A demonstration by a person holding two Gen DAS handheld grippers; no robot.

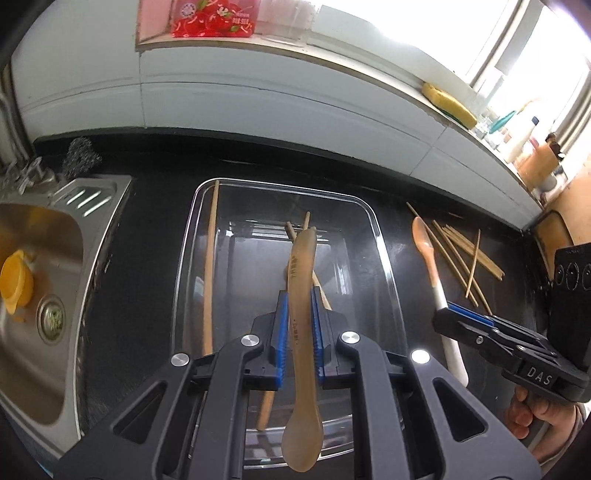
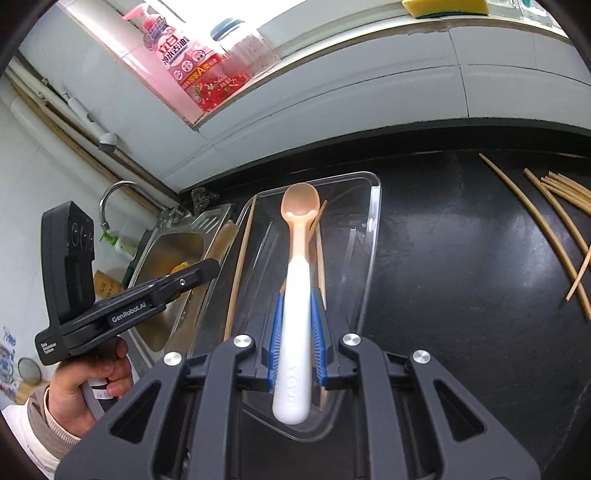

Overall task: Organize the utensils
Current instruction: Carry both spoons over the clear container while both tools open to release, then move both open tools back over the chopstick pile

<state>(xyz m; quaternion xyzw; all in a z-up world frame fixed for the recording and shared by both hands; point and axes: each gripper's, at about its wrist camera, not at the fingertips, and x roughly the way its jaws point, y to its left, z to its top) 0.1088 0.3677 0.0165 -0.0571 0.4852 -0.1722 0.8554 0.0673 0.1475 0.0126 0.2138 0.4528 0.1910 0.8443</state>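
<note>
Your left gripper (image 1: 299,332) is clamped on a brown spoon (image 1: 301,332), its blue pads (image 1: 281,332) pressing the handle from both sides. The spoon's bowl hangs toward you and the thin end of the handle points away, over the clear tray (image 1: 384,258). The tray sits on the black counter (image 1: 147,258), just right of the steel sink (image 1: 55,277). A yellow thing lies in the sink; you cannot tell what it is. Several wooden chopsticks (image 1: 210,258) lie inside the tray, one long one along its left wall and others crossing in the middle beneath the spoon.

Your right gripper (image 2: 297,332) is clamped on a second spoon (image 2: 297,280), one with a white handle and an orange bowl. The bowl points away from you, and the spoon hangs over the tray's right half. In the left wrist view this gripper sits at the tray's right edge, your hand (image 1: 543,421) around its grip.

A loose scatter of chopsticks (image 2: 554,206) lies on the counter well to the right of the tray. On the sill at the far side stand a pink soap bottle (image 2: 177,55) and a yellow sponge (image 2: 447,7).
</note>
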